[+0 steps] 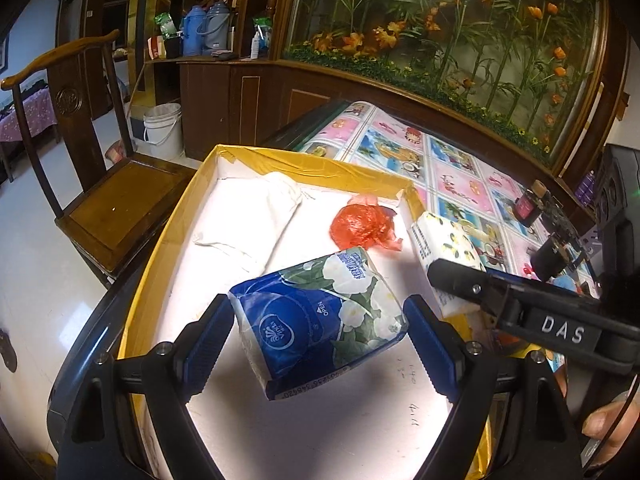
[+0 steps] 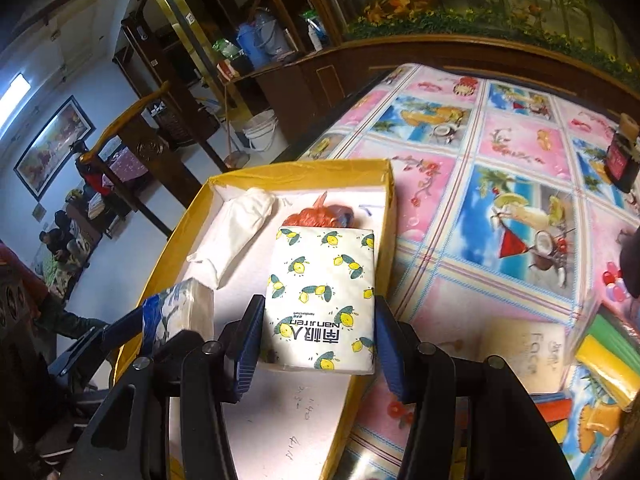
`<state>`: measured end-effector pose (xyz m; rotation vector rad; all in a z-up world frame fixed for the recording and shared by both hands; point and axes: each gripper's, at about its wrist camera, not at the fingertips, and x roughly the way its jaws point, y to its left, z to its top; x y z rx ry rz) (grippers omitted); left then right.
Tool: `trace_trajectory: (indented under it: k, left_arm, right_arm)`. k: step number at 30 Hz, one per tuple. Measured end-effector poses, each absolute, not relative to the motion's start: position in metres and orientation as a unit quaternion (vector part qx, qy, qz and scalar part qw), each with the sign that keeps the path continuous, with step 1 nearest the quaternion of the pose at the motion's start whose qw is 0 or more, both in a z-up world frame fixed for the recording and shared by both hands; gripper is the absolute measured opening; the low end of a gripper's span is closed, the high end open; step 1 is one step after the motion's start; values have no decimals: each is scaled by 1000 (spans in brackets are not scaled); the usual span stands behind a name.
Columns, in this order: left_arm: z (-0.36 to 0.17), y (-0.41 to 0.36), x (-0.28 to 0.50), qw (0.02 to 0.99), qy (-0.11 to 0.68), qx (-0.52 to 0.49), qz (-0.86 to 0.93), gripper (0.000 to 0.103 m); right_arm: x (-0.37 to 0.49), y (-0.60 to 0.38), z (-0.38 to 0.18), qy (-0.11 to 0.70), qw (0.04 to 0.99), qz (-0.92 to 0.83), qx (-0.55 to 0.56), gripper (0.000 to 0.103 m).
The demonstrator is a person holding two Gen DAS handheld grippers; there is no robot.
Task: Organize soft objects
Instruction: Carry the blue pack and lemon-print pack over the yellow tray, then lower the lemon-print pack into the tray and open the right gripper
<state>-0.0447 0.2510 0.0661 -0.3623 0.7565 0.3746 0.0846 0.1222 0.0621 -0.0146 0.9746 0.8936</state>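
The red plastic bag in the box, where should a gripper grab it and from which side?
Take the red plastic bag by its bunched body, coming from above. It lies crumpled on the floor of the yellow-rimmed box, close to the far wall, so a sideways approach looks cramped. Both grippers seem occupied: the left gripper with the blue tissue pack, the right gripper with the lemon-print pack.

Lemon-print pack [image 2: 322,300] hides most of red bag [image 2: 320,214]; jar [image 2: 622,152] cut by edge.
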Motion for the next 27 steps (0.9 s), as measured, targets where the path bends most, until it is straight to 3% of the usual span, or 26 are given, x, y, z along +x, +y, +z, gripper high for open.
trace_trajectory:
  k: [17, 23, 27]
  left_arm:
    - [50, 284, -50, 873, 373, -239, 202, 86]
    - [48, 284, -54, 875, 368, -252, 188, 87]
    - [48, 283, -59, 875, 361, -262, 186, 87]
  right_arm:
    - [96, 157, 44, 484, 767, 422, 8, 59]
    - [94, 157, 46, 483, 759, 437, 21, 70]
    - [93, 154, 50, 478, 761, 438, 27, 72]
